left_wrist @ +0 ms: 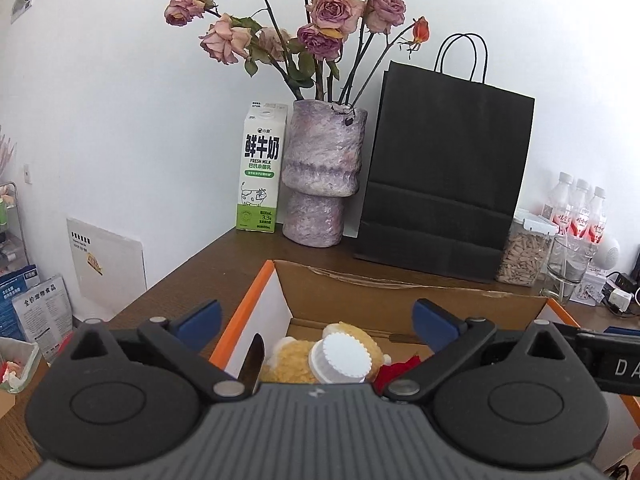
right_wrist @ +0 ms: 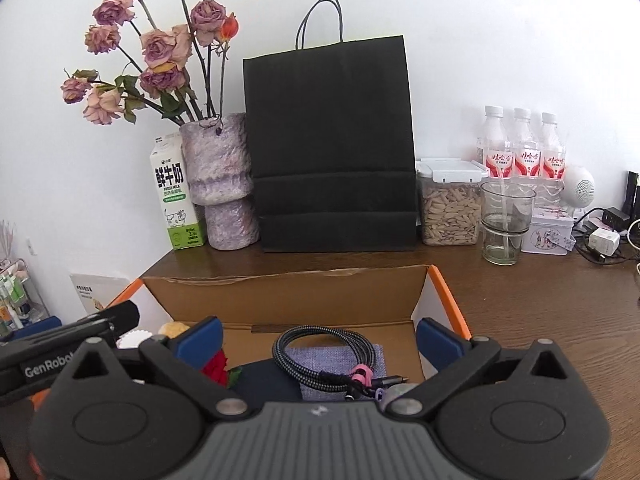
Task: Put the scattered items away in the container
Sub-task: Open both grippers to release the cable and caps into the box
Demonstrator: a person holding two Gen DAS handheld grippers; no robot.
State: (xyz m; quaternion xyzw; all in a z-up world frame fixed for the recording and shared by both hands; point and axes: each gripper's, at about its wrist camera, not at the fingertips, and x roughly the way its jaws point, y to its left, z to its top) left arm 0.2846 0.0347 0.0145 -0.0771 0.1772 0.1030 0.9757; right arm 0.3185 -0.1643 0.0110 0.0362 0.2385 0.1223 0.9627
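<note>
Left wrist view shows the left gripper (left_wrist: 316, 326) over the cardboard box (left_wrist: 400, 294), its blue fingers (left_wrist: 200, 322) spread apart and holding nothing; below them, inside the box, lie a yellow plush toy (left_wrist: 292, 364), a white-capped jar (left_wrist: 340, 360), a red fabric flower (left_wrist: 396, 372) and a knife blade (left_wrist: 253, 364) leaning on the left wall. Right wrist view has the right gripper (right_wrist: 318, 342) above the same box, fingers (right_wrist: 438, 342) likewise apart and empty; under it a coiled braided cable (right_wrist: 326, 354) rests on a grey-purple cloth (right_wrist: 340, 372). Behind the box on the wooden surface (right_wrist: 540, 300) stand a milk carton (right_wrist: 174, 196), a vase of roses (right_wrist: 222, 180) and a black paper bag (right_wrist: 332, 144).
</note>
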